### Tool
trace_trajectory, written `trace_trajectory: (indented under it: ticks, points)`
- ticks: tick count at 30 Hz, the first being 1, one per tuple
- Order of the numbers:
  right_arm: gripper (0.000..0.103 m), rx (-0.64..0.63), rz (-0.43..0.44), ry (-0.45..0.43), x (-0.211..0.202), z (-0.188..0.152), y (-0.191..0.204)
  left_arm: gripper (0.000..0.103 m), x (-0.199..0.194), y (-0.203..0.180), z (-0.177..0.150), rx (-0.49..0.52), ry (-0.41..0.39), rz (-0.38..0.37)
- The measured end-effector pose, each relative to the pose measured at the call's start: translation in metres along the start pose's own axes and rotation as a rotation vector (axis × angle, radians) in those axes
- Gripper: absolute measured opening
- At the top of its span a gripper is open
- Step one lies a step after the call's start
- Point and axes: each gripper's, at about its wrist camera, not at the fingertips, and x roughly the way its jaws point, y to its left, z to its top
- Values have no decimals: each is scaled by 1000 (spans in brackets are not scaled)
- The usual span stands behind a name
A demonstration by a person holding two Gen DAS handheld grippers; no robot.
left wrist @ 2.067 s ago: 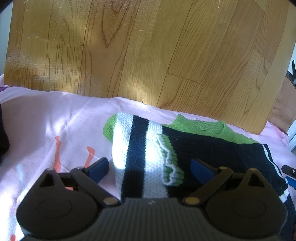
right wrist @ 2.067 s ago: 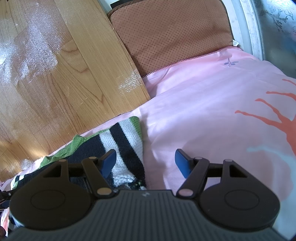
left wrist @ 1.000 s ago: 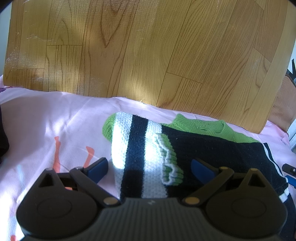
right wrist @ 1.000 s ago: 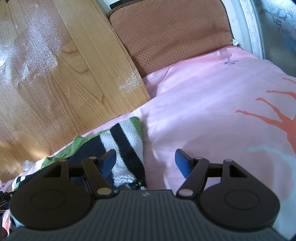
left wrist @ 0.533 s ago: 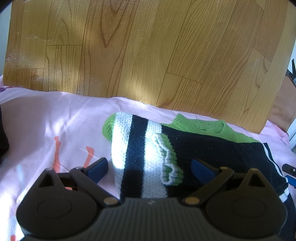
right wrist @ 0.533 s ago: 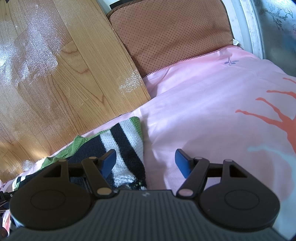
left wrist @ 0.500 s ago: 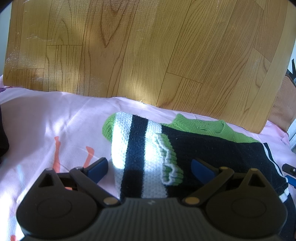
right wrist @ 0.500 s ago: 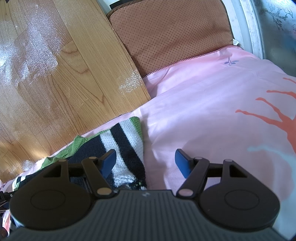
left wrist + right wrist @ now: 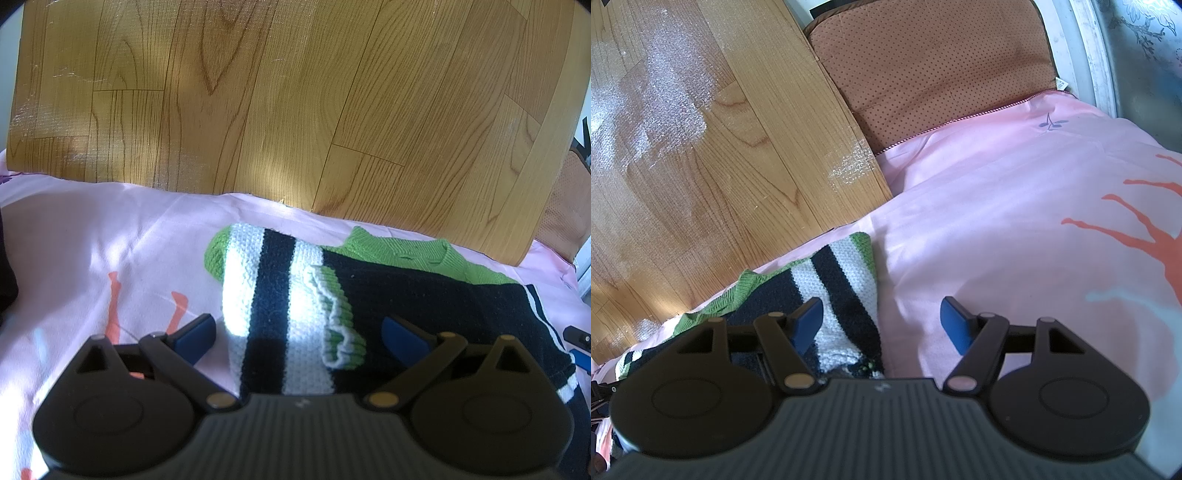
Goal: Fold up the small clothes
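Two grippers, yours, hang spread and empty: the left gripper (image 9: pixel 297 334) over the folded striped knit sweater (image 9: pixel 369 295) on the pink sheet (image 9: pixel 92 240), the right gripper (image 9: pixel 882 317) at its edge; no legible writing.

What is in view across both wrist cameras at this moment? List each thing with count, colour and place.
sweater: one, black, white and green knit, partly folded, lying on the sheet near the board
sheet: one, pink with orange print, under the sweater
board: one, wood-grain, standing behind the sweater
cushion: one, brown and dotted, right of the board
left gripper: one, black with blue pads, jaws open over the folded sleeve
right gripper: one, black with blue pads, jaws open at the sweater's edge
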Motion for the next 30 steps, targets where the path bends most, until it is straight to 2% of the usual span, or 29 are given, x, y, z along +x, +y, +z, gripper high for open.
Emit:
trace_trajectory:
  ticks: [17, 25, 30]
  points:
    - [72, -4, -6, 3, 1, 0, 1, 100, 0, 0, 1, 3, 3, 0]
    - [73, -53, -33, 17, 4, -1, 11, 100, 0, -2, 1, 3, 6, -2]
    - [73, -27, -18, 13, 3, -1, 6, 100, -5, 3, 2, -37, -24, -2]
